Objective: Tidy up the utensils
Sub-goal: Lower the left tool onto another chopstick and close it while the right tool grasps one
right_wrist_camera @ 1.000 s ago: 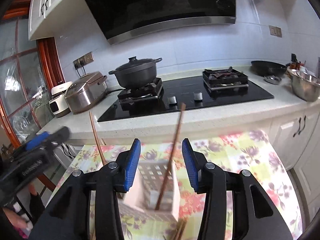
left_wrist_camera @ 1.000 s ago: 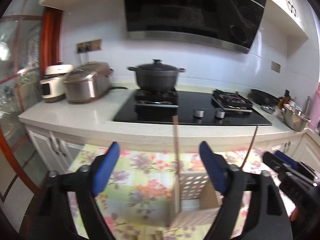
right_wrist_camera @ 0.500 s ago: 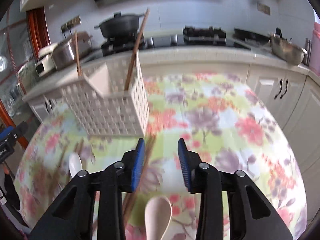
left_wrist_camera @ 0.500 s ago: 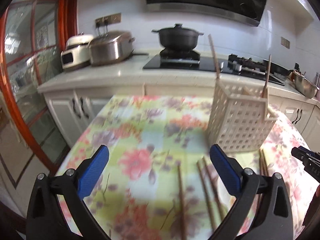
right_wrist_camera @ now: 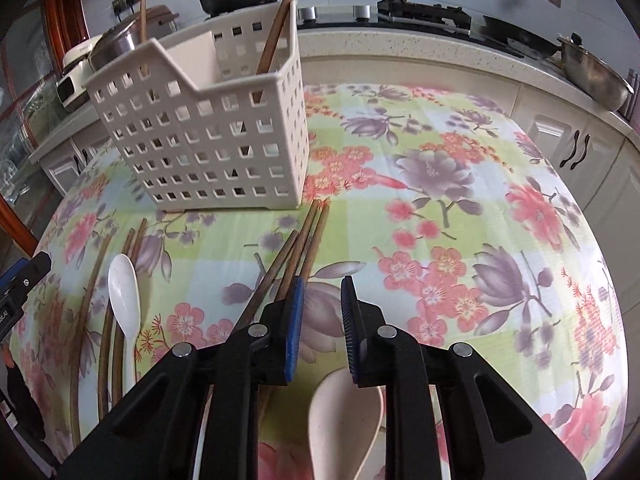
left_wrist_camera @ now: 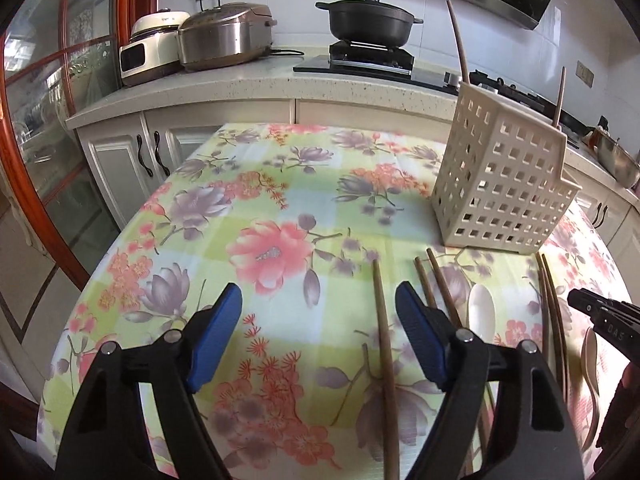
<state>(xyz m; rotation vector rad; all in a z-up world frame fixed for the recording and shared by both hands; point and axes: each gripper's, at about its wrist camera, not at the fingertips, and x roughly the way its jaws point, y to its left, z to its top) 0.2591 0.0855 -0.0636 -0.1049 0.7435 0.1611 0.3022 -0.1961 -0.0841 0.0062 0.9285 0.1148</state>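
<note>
Sorting is barely started: the white perforated caddy (right_wrist_camera: 204,136) stands upright on the floral tablecloth (right_wrist_camera: 460,208) with only two chopsticks in it, one leaning out of the right compartment (right_wrist_camera: 280,20) and one poking up at the far left (right_wrist_camera: 143,12).

Left to do, all measured from the caddy:
- bundle of loose chopsticks (right_wrist_camera: 296,248) lying flat just in front of its right corner, tips almost touching the base
- more chopsticks (left_wrist_camera: 382,332) flat on the cloth in front of its left side
- white spoon (right_wrist_camera: 124,296) in front, left of the bundle
- beige spoon (right_wrist_camera: 344,424) nearest the holder of the grippers, bowl partly under the right gripper

Right gripper (right_wrist_camera: 320,320) hovers in front of the caddy, jaws narrow but apart, nothing between them (its left finger sits just beside the bundle). Left gripper (left_wrist_camera: 318,336) is wide, empty, over the cloth left of the caddy, a single chopstick lying between its fingers' line of sight.

My read: roughly a fifth done. Behind the caddy, counter (left_wrist_camera: 240,84) with black pot (left_wrist_camera: 370,18) and rice cookers (left_wrist_camera: 224,36), not involved.
</note>
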